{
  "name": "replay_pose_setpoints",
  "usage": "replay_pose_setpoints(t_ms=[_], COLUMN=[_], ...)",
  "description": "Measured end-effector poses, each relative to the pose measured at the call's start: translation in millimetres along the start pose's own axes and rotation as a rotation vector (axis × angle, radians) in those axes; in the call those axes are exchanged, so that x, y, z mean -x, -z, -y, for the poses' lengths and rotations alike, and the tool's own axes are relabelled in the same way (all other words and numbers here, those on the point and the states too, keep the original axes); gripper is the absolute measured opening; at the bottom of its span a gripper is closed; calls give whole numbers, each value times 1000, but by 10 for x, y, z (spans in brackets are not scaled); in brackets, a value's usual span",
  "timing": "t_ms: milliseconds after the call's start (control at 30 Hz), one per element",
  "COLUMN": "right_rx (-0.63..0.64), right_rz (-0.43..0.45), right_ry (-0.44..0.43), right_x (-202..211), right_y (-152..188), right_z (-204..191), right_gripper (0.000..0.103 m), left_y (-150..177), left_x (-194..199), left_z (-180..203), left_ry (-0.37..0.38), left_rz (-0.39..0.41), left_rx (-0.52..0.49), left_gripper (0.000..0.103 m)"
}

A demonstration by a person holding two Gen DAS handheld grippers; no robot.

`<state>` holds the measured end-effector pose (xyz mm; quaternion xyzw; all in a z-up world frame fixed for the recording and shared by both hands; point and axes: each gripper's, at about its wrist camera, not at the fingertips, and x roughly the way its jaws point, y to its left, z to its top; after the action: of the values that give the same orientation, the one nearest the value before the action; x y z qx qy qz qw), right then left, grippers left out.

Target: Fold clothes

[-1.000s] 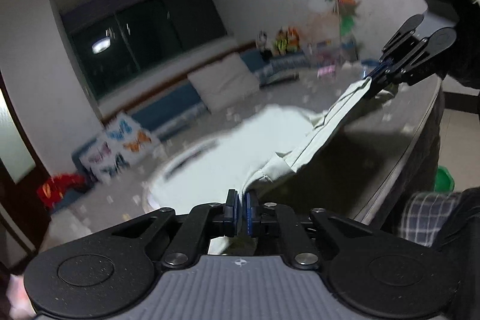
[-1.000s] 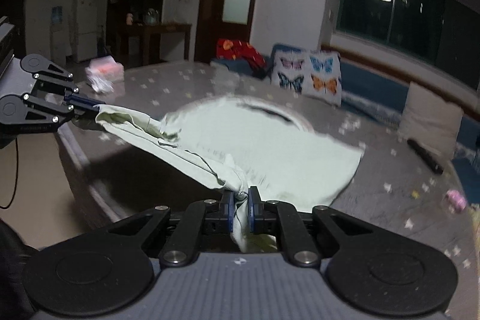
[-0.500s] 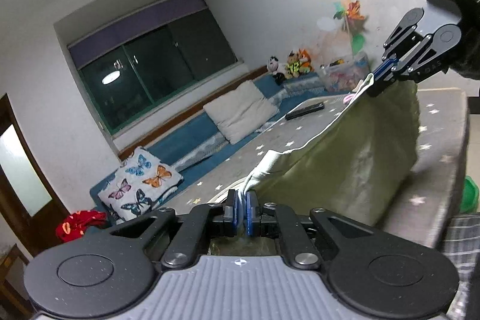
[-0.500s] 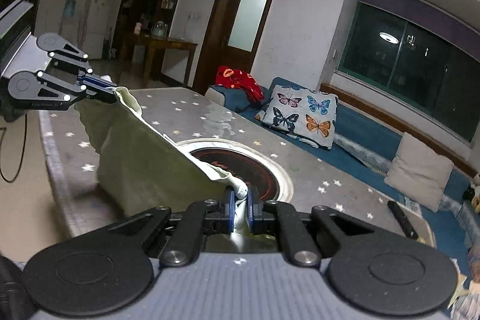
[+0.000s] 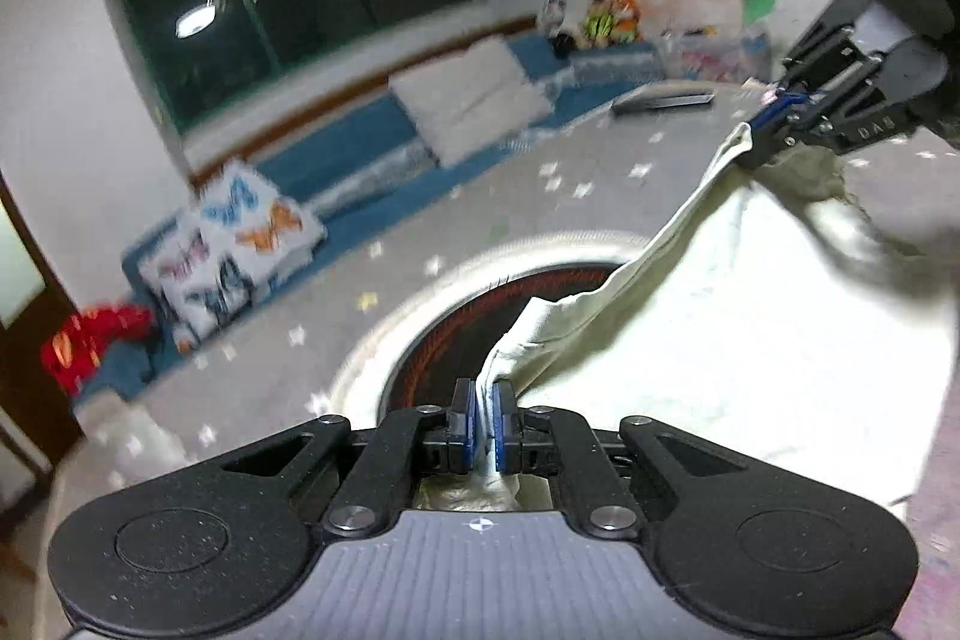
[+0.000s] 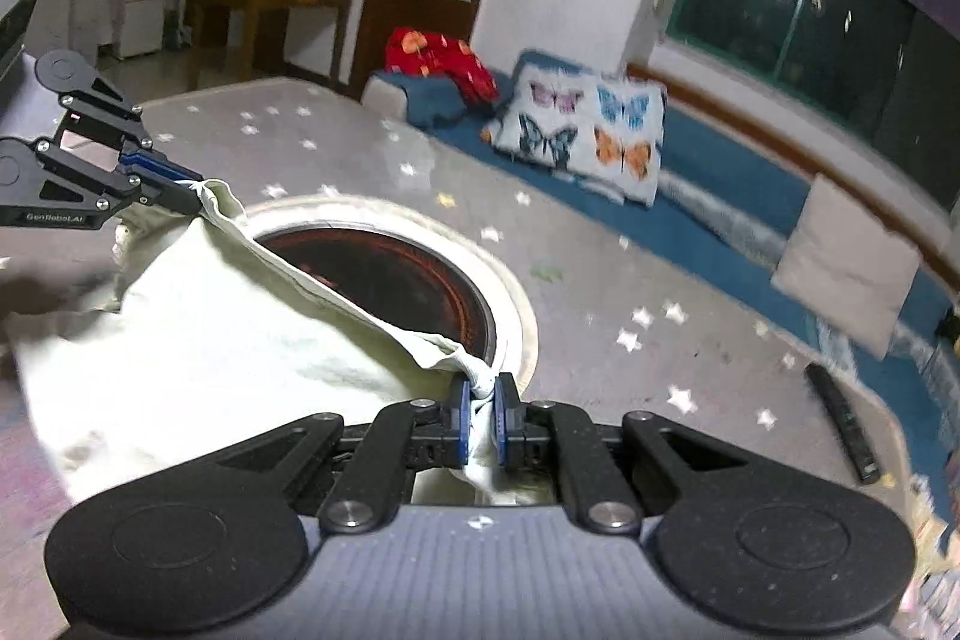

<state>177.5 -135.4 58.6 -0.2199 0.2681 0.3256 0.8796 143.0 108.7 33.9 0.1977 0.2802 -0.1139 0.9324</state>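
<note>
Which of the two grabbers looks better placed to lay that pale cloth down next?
Neither clearly: both must probably move together. The left hand-held gripper and right hand-held gripper each pinch one corner of the pale green garment, its top edge stretched between them over the star-patterned table.

Two tools are in view, the left tool (image 5: 484,415) and the right tool (image 6: 480,415), and one pale garment (image 6: 198,340) hangs between them. On the star-patterned tabletop (image 6: 600,292) lie one round dark hotplate (image 6: 390,280) and one remote control (image 6: 843,421). One butterfly cushion (image 6: 585,133), one plain cushion (image 6: 846,268) and one red cloth (image 6: 441,61) sit on the bench beyond.
</note>
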Motion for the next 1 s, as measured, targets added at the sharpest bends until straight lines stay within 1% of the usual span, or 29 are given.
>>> replay_pose_setpoints(t_ms=[67, 133, 167, 200, 233, 267, 333, 400, 533, 667, 767, 867, 967, 1000], right_rx=[-42, -76, -98, -122, -146, -170, -196, -231, -340, -422, -439, -463, -488, -492], right_rz=[-31, -42, -40, -37, -35, -32, -23, -18, -24, -41, -48, -51, -52, -54], right_ry=[-1, -5, -8, -12, -16, -21, -13, -4, 1, -13, -37, -73, -115, -121], right_x=[-278, -430, -448, -450, -453, -455, -369, -263, -27, 244, 399, 523, 615, 643], right_y=[47, 103, 125, 148, 170, 193, 231, 277, 442, 734, 904, 1059, 1204, 1240], right_z=[81, 134, 168, 210, 252, 294, 377, 466, 672, 702, 601, 486, 347, 307], right_gripper=[7, 11, 11, 12, 14, 19, 23, 26, 26, 26, 26, 26, 26, 26], left_y=[60, 121, 154, 178, 199, 218, 244, 263, 327, 467, 599, 723, 794, 807], left_x=[-206, -349, -392, -411, -410, -401, -331, -222, 143, 600, 878, 1110, 1251, 1280], left_z=[-50, -85, -110, -129, -144, -162, -221, -301, -418, -340, -181, 27, 214, 265], left_ry=[-8, -15, -12, -11, -20, -30, -47, -70, -98, -88, -43, -1, 37, 40], left_rz=[-36, -63, -73, -77, -78, -76, -71, -64, -35, -23, -36, -27, -20, -19], left_rx=[35, 66, 84, 97, 106, 116, 146, 191, 290, 371, 448, 498, 502, 496], left_gripper=[10, 13, 15, 20, 23, 28, 34, 45, 45, 43, 42, 41, 41, 43])
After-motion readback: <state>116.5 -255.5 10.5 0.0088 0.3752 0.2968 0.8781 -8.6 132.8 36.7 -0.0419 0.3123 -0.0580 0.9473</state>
